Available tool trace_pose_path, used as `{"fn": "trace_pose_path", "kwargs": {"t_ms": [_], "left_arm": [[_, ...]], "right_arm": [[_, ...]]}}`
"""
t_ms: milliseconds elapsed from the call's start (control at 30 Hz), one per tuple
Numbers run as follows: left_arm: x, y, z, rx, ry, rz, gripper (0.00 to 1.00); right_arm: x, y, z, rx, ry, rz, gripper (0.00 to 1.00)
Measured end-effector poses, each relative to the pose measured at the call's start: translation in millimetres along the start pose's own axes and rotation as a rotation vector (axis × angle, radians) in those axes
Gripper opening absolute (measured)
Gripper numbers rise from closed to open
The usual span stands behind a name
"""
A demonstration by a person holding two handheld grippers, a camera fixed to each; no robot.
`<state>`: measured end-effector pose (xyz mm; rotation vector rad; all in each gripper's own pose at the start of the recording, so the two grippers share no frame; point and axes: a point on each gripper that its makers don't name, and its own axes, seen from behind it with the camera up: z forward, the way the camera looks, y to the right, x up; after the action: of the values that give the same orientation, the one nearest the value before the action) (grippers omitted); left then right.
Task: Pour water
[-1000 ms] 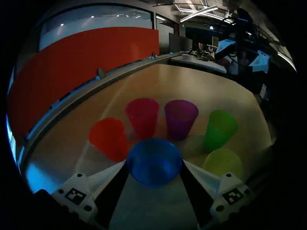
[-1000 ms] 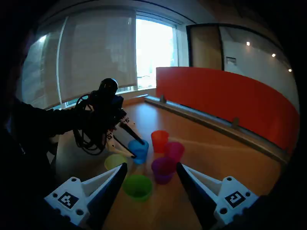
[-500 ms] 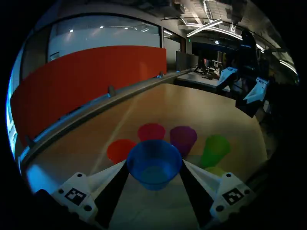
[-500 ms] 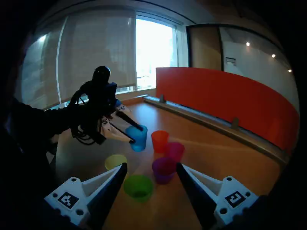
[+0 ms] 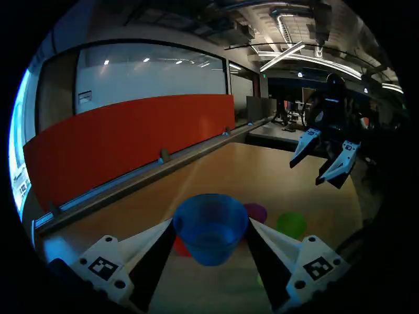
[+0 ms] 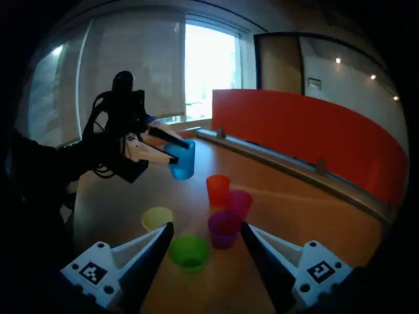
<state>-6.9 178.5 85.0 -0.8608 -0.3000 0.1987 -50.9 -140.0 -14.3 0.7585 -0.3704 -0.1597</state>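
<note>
My left gripper (image 5: 210, 235) is shut on a translucent blue cup (image 5: 210, 235), held upright well above the wooden table (image 5: 293, 178). In the right gripper view that same blue cup (image 6: 180, 159) hangs in the left gripper (image 6: 170, 150) over the cluster of cups. Below stand an orange cup (image 6: 218, 190), a pink cup (image 6: 239, 203), a purple cup (image 6: 224, 228), a green cup (image 6: 189, 254) and a yellow cup (image 6: 157, 217). My right gripper (image 6: 205, 246) is open and empty, low over the green and purple cups. In the left gripper view the right gripper (image 5: 326, 163) hovers far off, open.
An orange partition (image 6: 314, 136) with a grey rail runs along the table's far side. A bright window (image 6: 211, 70) with blinds lies behind the left arm. A person's dark sleeve (image 6: 47, 172) holds the left gripper. Bare tabletop (image 6: 314, 209) extends to the right of the cups.
The left gripper has lifted the blue cup from among the other cups to well above the table. The right gripper has stayed in place, open.
</note>
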Motion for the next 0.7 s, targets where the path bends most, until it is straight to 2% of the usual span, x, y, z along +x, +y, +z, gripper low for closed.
{"fn": "trace_pose_path", "kwargs": {"t_ms": [467, 700], "left_arm": [[45, -11.1, -25.4, 0.042, 0.137, -0.020, 0.87], [60, -12.5, -35.1, 0.049, 0.174, -0.026, 0.87]], "right_arm": [[-19, -4, 8.8, -0.001, -0.019, -0.001, 0.99], [-31, -8, 15.0, 0.001, -0.038, -0.013, 0.99]]}}
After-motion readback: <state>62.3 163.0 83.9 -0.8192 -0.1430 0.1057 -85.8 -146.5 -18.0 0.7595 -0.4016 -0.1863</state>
